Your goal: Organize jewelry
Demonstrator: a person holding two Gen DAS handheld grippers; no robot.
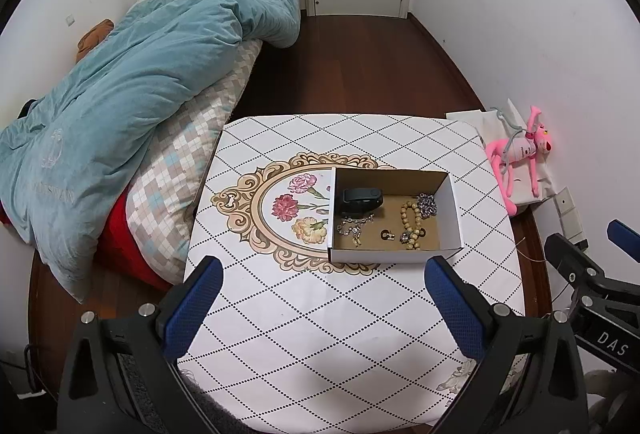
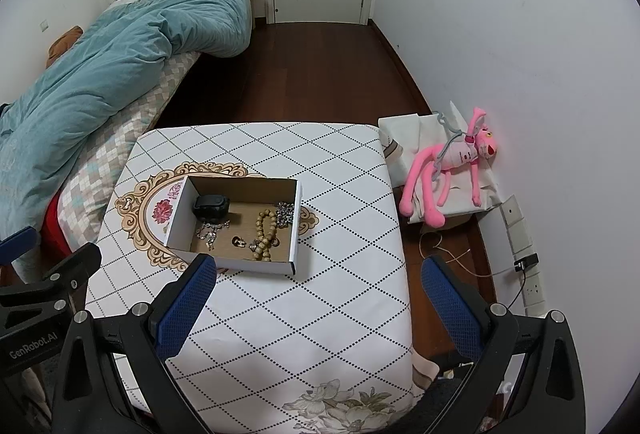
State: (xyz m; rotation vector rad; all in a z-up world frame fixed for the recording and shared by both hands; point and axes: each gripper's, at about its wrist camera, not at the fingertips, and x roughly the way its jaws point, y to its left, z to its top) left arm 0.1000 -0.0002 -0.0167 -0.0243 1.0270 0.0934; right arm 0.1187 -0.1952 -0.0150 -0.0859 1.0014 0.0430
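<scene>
Left tongs body: "GenRobot.AI" lettering.

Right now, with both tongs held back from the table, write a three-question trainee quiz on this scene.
1. True or false: the left tongs are shut on the bead bracelet.
2. Where do the jewelry pieces lie? A) scattered on the tablecloth B) inside the cardboard box C) on the bed
3. Fill in: the dark item in the box's far left corner is a black ____.

Key:
1. False; both the left and the right tongs are open and empty.
2. B
3. Pouch, as best the views show.
</scene>
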